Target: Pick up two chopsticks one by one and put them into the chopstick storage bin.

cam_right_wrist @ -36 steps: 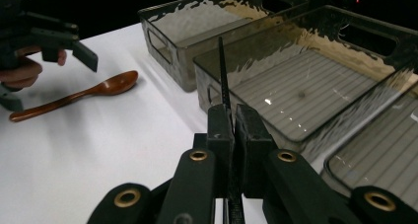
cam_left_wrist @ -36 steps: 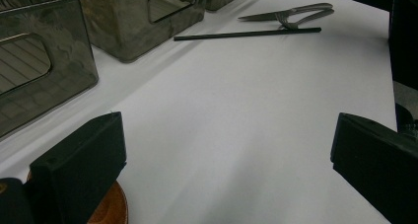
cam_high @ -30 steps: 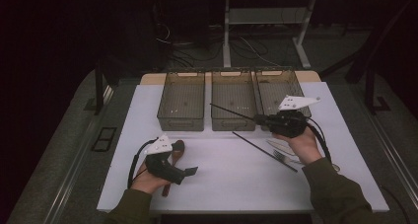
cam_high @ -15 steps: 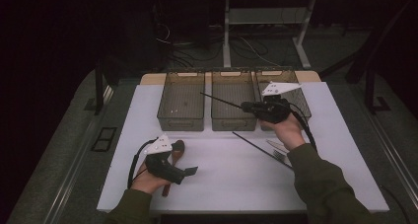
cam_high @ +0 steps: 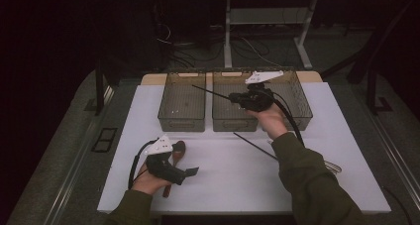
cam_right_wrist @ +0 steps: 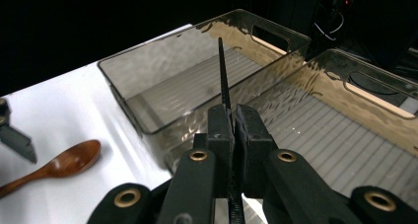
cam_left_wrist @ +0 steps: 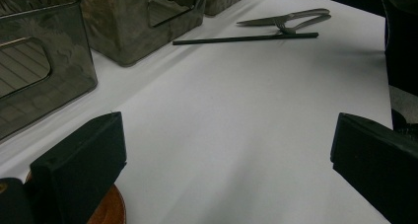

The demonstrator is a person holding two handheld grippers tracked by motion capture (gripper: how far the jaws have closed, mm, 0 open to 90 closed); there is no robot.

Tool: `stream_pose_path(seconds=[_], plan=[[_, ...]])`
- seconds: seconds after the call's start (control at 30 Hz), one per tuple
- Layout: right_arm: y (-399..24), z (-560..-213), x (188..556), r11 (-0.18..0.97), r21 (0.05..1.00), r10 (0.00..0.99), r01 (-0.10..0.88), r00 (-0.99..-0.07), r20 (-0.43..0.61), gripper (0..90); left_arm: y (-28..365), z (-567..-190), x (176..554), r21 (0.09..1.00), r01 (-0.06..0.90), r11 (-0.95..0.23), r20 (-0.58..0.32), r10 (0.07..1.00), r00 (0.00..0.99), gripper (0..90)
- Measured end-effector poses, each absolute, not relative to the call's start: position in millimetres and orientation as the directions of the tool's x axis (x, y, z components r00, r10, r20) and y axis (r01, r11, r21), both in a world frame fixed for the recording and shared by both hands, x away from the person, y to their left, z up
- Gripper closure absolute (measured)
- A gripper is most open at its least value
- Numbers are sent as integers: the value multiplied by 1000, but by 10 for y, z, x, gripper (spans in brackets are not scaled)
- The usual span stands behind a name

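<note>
From above, the right tongs (cam_high: 236,98) hang over the middle bin (cam_high: 235,117), clamped on a black chopstick (cam_high: 210,92) that slants left over the left bin (cam_high: 182,106). The left tongs (cam_high: 190,171) rest near the table's (cam_high: 237,185) near left edge beside a wooden spoon (cam_high: 176,150).

In the left gripper view, those jaws stand wide apart with nothing between; a second chopstick (cam_left_wrist: 245,38) lies far off, by what look like a knife and fork (cam_left_wrist: 291,20).

The right gripper view shows jaws pinched tight on the chopstick (cam_right_wrist: 223,78).
</note>
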State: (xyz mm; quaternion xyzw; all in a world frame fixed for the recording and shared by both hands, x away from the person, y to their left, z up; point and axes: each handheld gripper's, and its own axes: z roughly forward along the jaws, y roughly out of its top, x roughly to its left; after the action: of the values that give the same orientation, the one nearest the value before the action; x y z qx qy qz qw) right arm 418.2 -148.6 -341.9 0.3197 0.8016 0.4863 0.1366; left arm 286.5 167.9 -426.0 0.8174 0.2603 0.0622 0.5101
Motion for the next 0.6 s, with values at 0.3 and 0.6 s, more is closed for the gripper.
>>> stream_pose_path(seconds=[0.3, 0.6], plan=[[-1155, -3449, 4385, 345, 850, 655, 399, -751, 87, 849, 1678, -4260, 2862, 868, 362, -339, -166, 488, 857, 0], [-840, -3568, 4589, 381, 816, 666, 435, -741, 85, 848, 1672, -4259, 2868, 869, 354, -347, -160, 479, 863, 0]])
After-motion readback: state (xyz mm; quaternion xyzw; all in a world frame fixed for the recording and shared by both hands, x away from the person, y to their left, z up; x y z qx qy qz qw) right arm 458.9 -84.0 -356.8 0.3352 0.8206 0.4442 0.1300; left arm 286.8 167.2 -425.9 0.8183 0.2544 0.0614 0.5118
